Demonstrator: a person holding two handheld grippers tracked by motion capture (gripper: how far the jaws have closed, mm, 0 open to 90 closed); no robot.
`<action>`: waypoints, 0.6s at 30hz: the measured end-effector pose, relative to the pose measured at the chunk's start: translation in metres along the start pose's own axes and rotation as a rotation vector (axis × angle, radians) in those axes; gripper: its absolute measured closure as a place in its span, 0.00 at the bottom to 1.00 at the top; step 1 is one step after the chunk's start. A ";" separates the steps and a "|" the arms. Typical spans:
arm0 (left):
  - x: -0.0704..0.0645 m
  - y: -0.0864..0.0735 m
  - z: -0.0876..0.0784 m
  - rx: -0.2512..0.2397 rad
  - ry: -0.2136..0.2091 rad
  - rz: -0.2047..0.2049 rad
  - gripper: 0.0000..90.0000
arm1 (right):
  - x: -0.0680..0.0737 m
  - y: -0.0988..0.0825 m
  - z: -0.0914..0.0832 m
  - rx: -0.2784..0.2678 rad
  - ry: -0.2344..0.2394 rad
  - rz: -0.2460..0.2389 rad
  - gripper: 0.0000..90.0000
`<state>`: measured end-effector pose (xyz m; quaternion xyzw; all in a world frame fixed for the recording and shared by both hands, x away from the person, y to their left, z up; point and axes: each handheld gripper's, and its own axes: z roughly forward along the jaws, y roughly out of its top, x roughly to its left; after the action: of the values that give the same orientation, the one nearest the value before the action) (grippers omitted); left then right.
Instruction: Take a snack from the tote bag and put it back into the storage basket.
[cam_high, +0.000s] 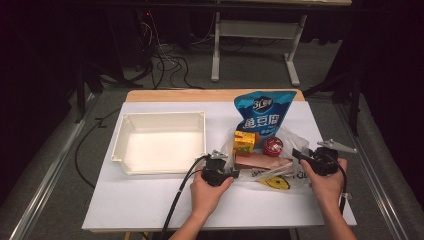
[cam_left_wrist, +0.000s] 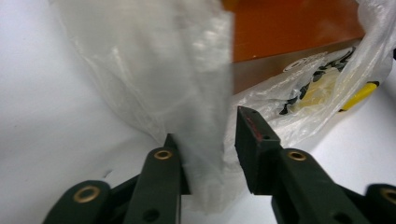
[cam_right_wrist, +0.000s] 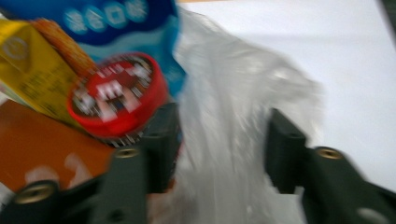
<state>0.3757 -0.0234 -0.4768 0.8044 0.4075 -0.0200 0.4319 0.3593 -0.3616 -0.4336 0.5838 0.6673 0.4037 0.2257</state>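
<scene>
A clear plastic bag (cam_high: 283, 176) with a yellow smiley print lies on the white table and holds a brown box (cam_high: 260, 161), a red round tin (cam_high: 273, 146), a yellow box (cam_high: 244, 141) and a blue snack pouch (cam_high: 262, 112). My left gripper (cam_high: 223, 161) is at the bag's left edge. Its jaws stand open with bag film (cam_left_wrist: 154, 60) between them, and the brown box (cam_left_wrist: 289, 28) lies beyond. My right gripper (cam_high: 303, 155) is at the bag's right edge, also open around the film (cam_right_wrist: 243, 93). The red tin (cam_right_wrist: 119, 95) and yellow box (cam_right_wrist: 28, 70) sit just left of it.
An empty white tray (cam_high: 160, 116) sits on the table's left half, close to the left gripper. Bare white tabletop (cam_high: 150, 200) stretches along the front edge. Cables and a table frame (cam_high: 216, 50) stand on the dark floor beyond the table.
</scene>
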 end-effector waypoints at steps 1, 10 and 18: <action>0.001 0.000 0.000 -0.003 0.000 -0.008 0.79 | 0.002 0.005 0.005 0.017 0.009 -0.017 0.52; 0.006 0.000 -0.004 0.001 0.004 -0.007 0.99 | -0.003 0.014 0.033 0.084 -0.057 -0.050 1.00; 0.013 -0.006 -0.003 0.010 0.004 -0.036 0.98 | -0.035 -0.005 0.047 0.200 -0.117 0.076 1.00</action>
<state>0.3794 -0.0113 -0.4839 0.7991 0.4227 -0.0283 0.4265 0.4005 -0.3825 -0.4705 0.6507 0.6673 0.3089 0.1895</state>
